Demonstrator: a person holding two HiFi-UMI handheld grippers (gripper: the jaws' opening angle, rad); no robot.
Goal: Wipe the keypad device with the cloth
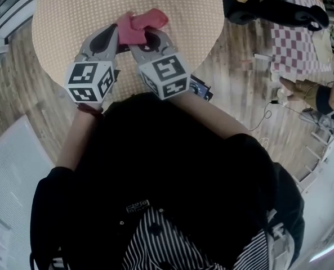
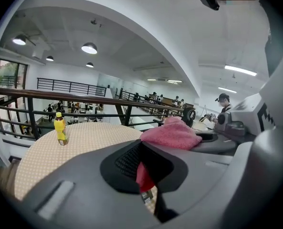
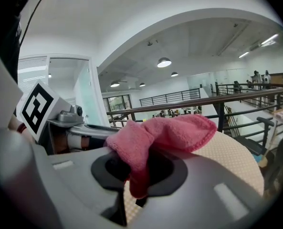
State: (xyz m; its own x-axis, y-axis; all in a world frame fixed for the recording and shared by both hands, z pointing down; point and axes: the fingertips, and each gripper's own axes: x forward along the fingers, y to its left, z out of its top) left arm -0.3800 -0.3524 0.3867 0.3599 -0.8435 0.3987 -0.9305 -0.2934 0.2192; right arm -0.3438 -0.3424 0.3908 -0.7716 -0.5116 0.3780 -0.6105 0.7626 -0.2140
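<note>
The pink cloth (image 1: 139,24) is bunched up just above the round, dotted surface (image 1: 65,21). It is caught between your two grippers, which sit side by side. Your right gripper (image 3: 136,175) is clenched on a fold, with most of the cloth heaped over its top. Your left gripper (image 2: 143,178) pinches a smaller reddish corner between its closed jaws.

The cloth looks soft, light and floppy. It will likely sag and slide out of a thin corner hold, so a thick bunched fold near its middle is probably the surer place to grip.

A dark flat object (image 1: 200,89) with a blue edge peeks out beside your right gripper. It may be the keypad device, but that cannot be told. A yellow bottle (image 2: 60,128) stands well apart on the surface.
</note>
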